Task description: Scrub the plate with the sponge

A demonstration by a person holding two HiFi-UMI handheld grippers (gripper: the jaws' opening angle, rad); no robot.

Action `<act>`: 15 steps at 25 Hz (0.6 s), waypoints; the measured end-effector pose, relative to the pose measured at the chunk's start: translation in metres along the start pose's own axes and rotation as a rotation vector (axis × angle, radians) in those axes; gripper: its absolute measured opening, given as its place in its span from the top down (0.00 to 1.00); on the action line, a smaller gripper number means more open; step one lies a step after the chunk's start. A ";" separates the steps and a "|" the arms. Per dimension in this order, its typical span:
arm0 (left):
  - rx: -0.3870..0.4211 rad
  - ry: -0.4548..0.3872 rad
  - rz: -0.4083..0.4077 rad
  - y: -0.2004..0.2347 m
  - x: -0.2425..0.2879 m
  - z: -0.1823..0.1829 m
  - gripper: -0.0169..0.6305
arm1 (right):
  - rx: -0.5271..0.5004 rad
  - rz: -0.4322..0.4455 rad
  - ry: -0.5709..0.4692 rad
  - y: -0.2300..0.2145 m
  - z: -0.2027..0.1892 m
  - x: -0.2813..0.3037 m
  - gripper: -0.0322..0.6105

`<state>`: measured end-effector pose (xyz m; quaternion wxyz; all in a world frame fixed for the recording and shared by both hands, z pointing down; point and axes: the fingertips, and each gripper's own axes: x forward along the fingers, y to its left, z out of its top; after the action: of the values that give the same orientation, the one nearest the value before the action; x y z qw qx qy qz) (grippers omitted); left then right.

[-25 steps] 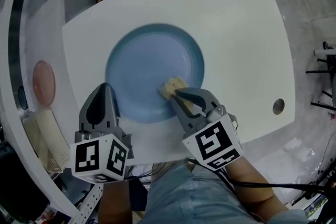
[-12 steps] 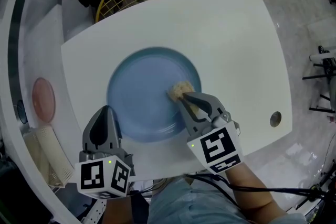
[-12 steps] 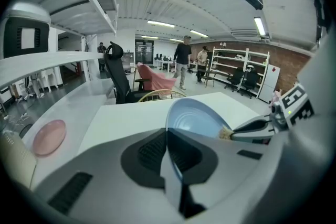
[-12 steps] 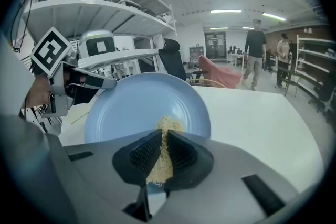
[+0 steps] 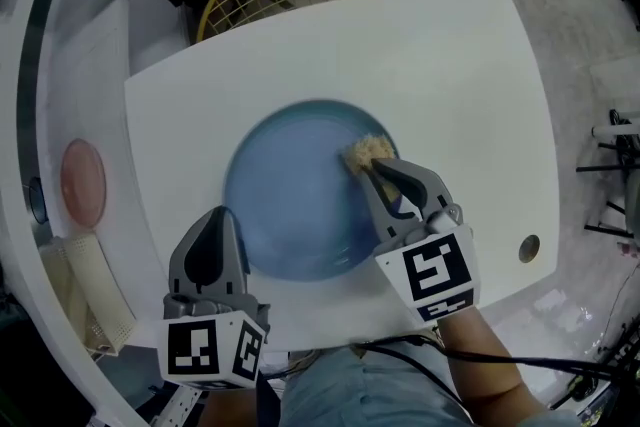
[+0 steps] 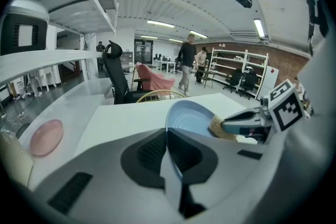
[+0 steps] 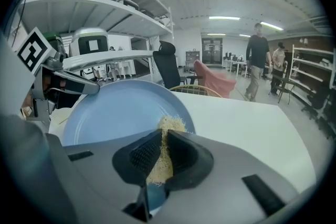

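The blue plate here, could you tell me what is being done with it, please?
A person is scrubbing it with two handheld grippers. The left gripper is shut on the blue plate's near rim, steadying it on the white table. The right gripper is shut on a yellowish sponge, which is pressed against the plate's inner surface near its far right edge.

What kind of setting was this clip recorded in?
Likely an open office or lab, not a kitchen: metal shelving, a black office chair and strip ceiling lights show beyond the white table.
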<state>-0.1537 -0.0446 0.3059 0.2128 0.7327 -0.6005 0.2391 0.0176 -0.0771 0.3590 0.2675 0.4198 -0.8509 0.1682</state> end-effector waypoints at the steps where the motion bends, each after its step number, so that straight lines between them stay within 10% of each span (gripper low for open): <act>1: 0.000 -0.001 -0.003 -0.001 0.000 0.001 0.94 | -0.004 -0.004 0.000 -0.002 0.002 0.002 0.89; 15: -0.032 -0.023 -0.032 -0.004 0.004 0.007 0.94 | -0.098 -0.003 -0.042 -0.002 0.052 0.039 0.89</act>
<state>-0.1487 -0.0509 0.3029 0.2214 0.7414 -0.5949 0.2177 -0.0169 -0.1299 0.3407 0.2698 0.4109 -0.8629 0.1173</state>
